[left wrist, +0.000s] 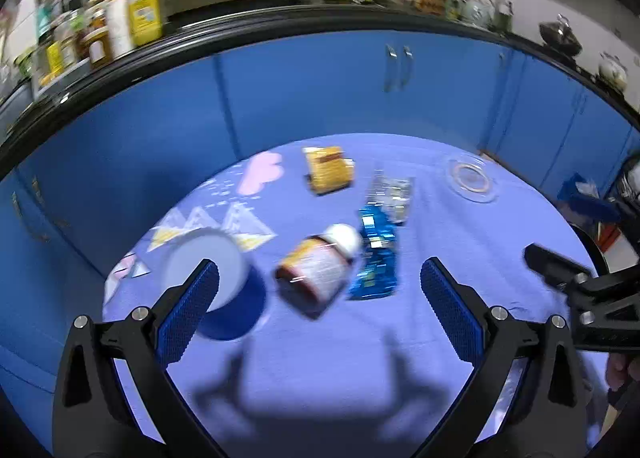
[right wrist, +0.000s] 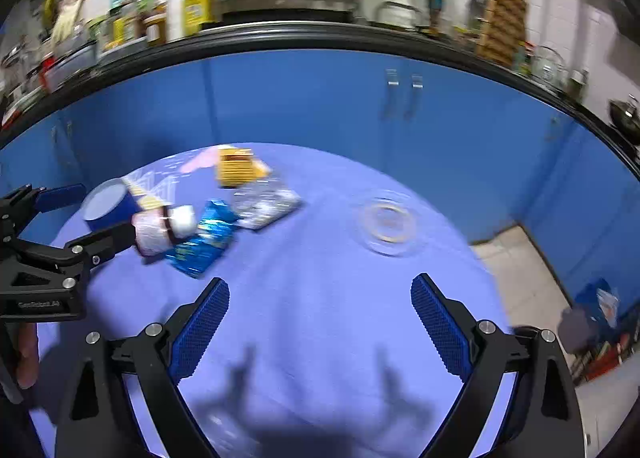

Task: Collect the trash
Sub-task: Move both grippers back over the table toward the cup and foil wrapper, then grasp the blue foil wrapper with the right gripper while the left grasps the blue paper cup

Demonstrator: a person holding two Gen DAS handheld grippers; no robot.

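A brown pill bottle (left wrist: 316,274) with a white cap lies on its side on the lilac tablecloth (left wrist: 320,358). It sits just beyond my left gripper (left wrist: 320,290), which is open and holds nothing. A blue cup (left wrist: 216,286) lies tipped over behind the left finger. Farther back are a blue foil wrapper (left wrist: 376,258), a clear crinkled wrapper (left wrist: 390,194) and a yellow box (left wrist: 328,170). My right gripper (right wrist: 324,322) hangs open over bare cloth, well short of the bottle (right wrist: 164,230) and the blue wrapper (right wrist: 204,238).
A clear glass dish (right wrist: 388,224) rests on the far right of the round table. Blue cabinets (left wrist: 320,90) ring the table, under a counter crowded with bottles (left wrist: 140,6). Tiled floor (right wrist: 520,282) and a blue bin (right wrist: 600,298) lie past the table's right edge.
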